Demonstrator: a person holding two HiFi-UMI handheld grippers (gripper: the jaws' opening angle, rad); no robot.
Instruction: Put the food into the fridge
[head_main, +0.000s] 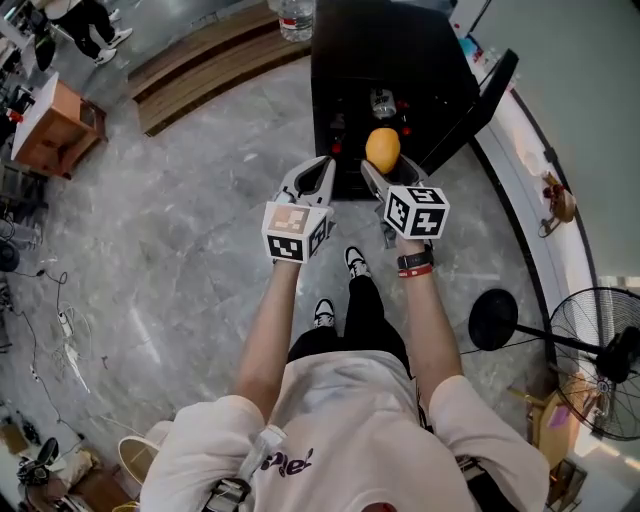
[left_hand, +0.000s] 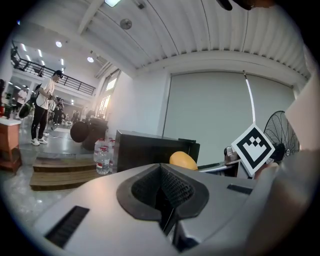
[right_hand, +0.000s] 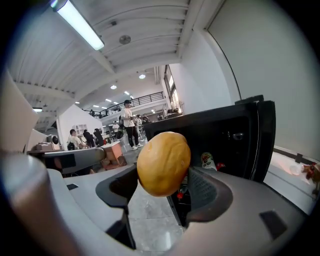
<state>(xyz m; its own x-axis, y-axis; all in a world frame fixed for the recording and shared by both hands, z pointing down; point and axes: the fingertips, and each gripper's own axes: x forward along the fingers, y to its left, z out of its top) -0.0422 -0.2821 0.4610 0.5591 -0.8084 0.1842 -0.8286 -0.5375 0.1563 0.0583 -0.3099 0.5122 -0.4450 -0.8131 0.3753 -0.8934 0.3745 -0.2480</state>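
Note:
An orange-yellow round fruit (head_main: 382, 149) (right_hand: 163, 163) is clamped between the jaws of my right gripper (head_main: 385, 165) (right_hand: 162, 187), held in front of the small black fridge (head_main: 385, 60) whose door (head_main: 470, 100) stands open to the right. A can (right_hand: 208, 161) and some red items show inside the fridge. My left gripper (head_main: 312, 180) (left_hand: 165, 197) hangs just left of the right one, its jaws pressed together and empty. The fruit (left_hand: 183, 161) and fridge (left_hand: 145, 150) also show past the left jaws.
Wooden steps (head_main: 200, 60) with water bottles (left_hand: 102, 159) lie left of the fridge. A standing fan (head_main: 600, 360) and a white ledge (head_main: 545, 200) are at the right. An orange cabinet (head_main: 55, 125) stands far left. People (left_hand: 45, 107) stand in the background hall.

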